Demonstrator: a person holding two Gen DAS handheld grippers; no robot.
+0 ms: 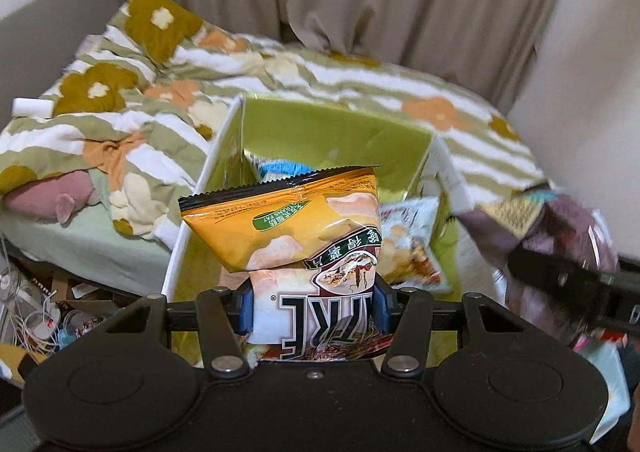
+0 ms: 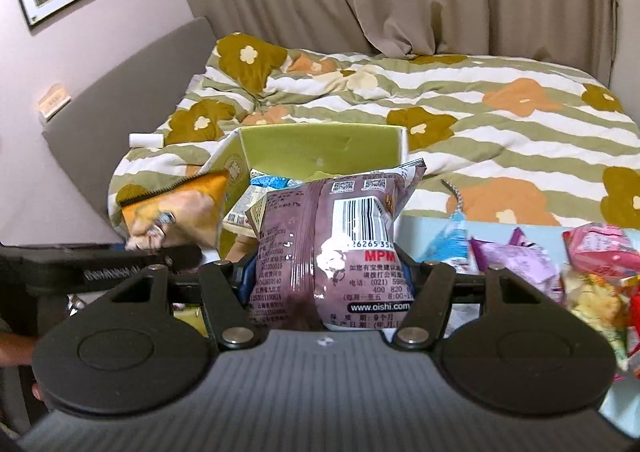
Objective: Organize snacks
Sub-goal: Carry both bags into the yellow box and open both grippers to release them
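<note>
carrying two puffed snack bags over the green box — left gripper clamps the orange bag, right gripper the purple bag. both look light, crinkly, slippery — pinch near a sealed edge, gently.

The left black two-finger gripper pinched an orange foil snack bag; the right black gripper clamped a purple foil snack bag.

an orange snack bag, a mauve snack bag. the box is lime green inside. the quilt has olive stripes and orange flowers.
</note>
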